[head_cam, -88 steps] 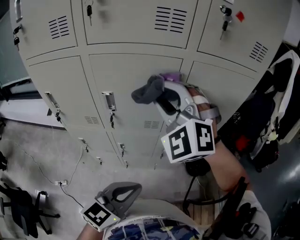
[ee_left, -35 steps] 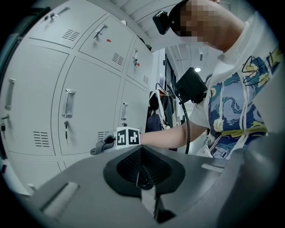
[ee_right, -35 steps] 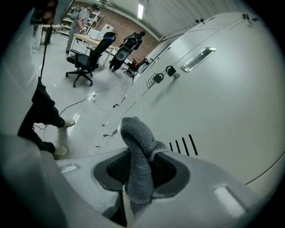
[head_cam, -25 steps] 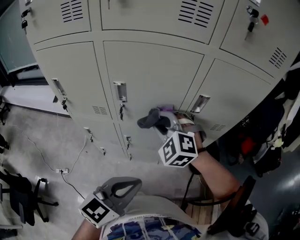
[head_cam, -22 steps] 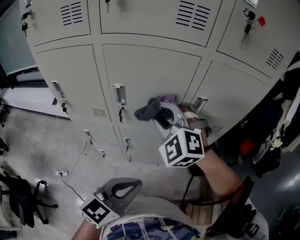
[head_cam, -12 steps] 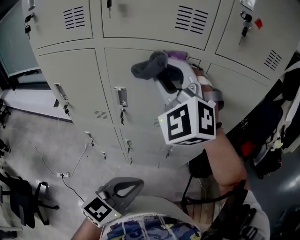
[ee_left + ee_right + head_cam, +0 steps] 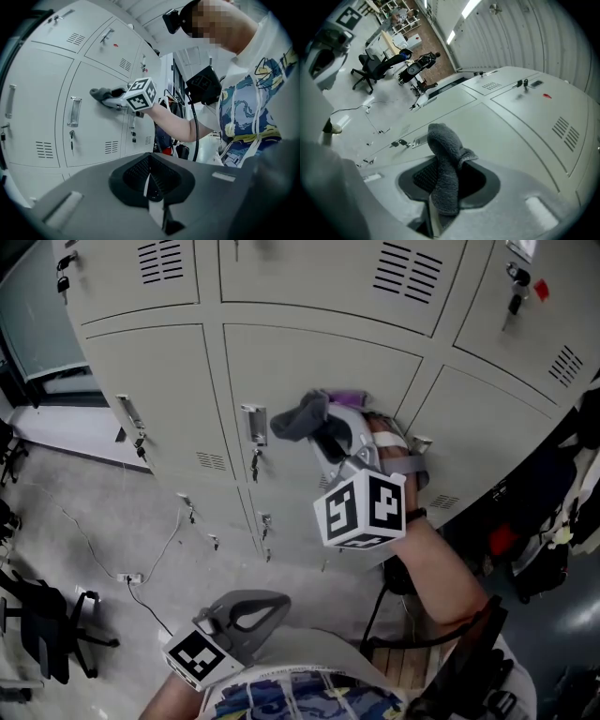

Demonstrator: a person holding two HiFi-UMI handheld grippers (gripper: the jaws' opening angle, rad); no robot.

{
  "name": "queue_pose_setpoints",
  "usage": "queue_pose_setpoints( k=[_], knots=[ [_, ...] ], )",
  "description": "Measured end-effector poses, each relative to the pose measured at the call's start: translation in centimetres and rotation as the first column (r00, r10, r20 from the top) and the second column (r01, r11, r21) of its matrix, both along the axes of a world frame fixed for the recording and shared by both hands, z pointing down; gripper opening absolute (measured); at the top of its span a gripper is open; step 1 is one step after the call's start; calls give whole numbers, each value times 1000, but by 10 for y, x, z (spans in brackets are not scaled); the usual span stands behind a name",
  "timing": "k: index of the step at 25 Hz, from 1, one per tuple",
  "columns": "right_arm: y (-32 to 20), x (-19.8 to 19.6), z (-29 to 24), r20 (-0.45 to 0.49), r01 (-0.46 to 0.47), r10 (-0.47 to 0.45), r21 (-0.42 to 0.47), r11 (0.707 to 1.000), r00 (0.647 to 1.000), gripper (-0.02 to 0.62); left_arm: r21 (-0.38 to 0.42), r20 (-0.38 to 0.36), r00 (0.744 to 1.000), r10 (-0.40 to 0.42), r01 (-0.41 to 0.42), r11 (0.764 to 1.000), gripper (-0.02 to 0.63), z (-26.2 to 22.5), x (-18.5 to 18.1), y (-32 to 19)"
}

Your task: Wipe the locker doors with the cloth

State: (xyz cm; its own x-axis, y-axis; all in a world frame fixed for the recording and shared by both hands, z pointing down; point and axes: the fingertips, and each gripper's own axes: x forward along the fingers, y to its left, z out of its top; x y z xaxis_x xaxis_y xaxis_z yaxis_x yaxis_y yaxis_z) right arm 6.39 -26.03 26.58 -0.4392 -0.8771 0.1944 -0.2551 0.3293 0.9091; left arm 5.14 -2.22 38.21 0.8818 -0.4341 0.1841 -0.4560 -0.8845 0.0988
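A grey cloth point(image 7: 300, 416) is pinched in my right gripper point(image 7: 323, 435), which is shut on it and presses it against the middle beige locker door point(image 7: 309, 362). In the right gripper view the cloth point(image 7: 446, 164) bulges out between the closed jaws over the door point(image 7: 506, 136). From the left gripper view the cloth point(image 7: 101, 92) sits on the door right of a handle point(image 7: 73, 111). My left gripper point(image 7: 246, 607) hangs low by the person's body, jaws shut and empty, as its own view point(image 7: 149, 180) shows.
Door handle with key point(image 7: 253, 427) is just left of the cloth; another handle point(image 7: 420, 442) lies to its right. Lower lockers with keys point(image 7: 265, 524), a floor cable point(image 7: 141, 563), a black office chair point(image 7: 42, 634) and hanging dark bags point(image 7: 553, 502) surround the spot.
The right gripper with the cloth went up the middle door, then came back down to mid-door, near the handle. The left gripper stayed low.
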Motion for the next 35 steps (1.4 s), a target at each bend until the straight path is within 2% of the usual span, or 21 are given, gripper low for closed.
queue_pose_setpoints(
  k=[7,15,26,31,35],
  knots=[
    [-1,-4,81,-34,4,-9,-136,991,999,115,-25,8,1000,-16,16,1000,2,6,-3,-3],
    [-2,-5,158,-50,-34,23,-231,972,998,114,-38,12,1000,-26,26,999,2,10,-4,-4],
    [-3,-5,259,-119,-62,15,-404,913,993,114,-44,24,999,-39,40,998,2,14,-7,-7],
    [-3,-5,285,-124,-62,4,-468,881,992,114,-47,21,999,-43,44,998,2,13,-8,-5],
    [2,-5,283,-83,-25,-22,-524,852,996,114,-35,17,999,-40,40,999,2,12,-9,-4]
  ],
)
